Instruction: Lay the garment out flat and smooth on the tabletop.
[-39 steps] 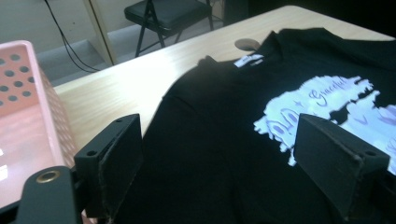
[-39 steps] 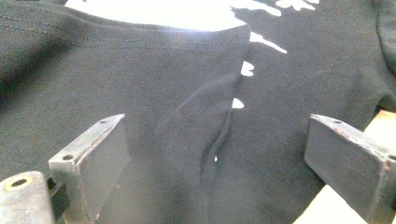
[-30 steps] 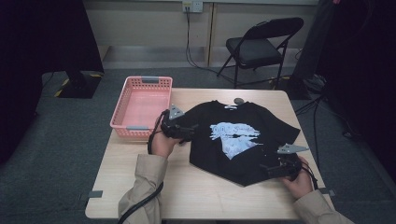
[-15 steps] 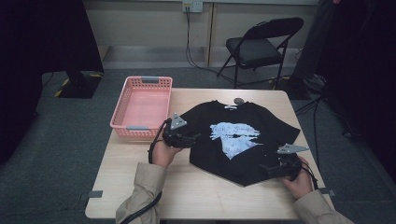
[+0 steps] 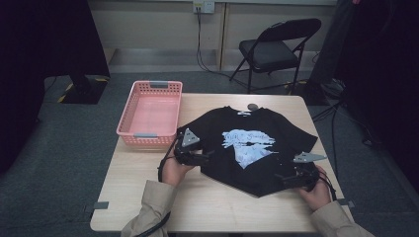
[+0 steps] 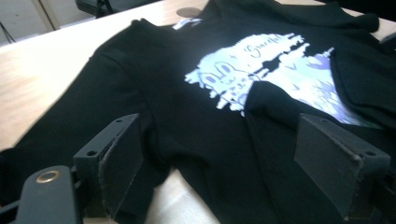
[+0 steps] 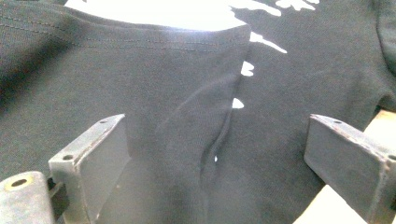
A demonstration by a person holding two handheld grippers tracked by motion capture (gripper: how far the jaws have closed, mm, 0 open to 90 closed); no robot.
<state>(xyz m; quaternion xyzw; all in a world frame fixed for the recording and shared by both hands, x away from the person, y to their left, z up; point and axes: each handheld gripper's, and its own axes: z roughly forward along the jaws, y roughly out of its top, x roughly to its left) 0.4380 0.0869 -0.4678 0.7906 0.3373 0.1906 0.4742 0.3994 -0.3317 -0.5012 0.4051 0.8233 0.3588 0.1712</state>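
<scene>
while both claws gape, left claw [image 5: 206,154], right claw [image 5: 279,176], black t-shirt [image 5: 247,143]

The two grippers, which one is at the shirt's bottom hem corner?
The right gripper, with its open jaws at the black T-shirt's bottom hem corner on the person's right. The left gripper, also open, sits at the shirt's side edge near the pink basket.

Matt black cloth tee [image 5: 247,148], smooth wood table [image 5: 222,207]

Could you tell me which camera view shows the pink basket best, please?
The high view: the pink basket sits whole at the table's left edge, beside the black T-shirt. The gripper views look along the shirt instead.
</scene>
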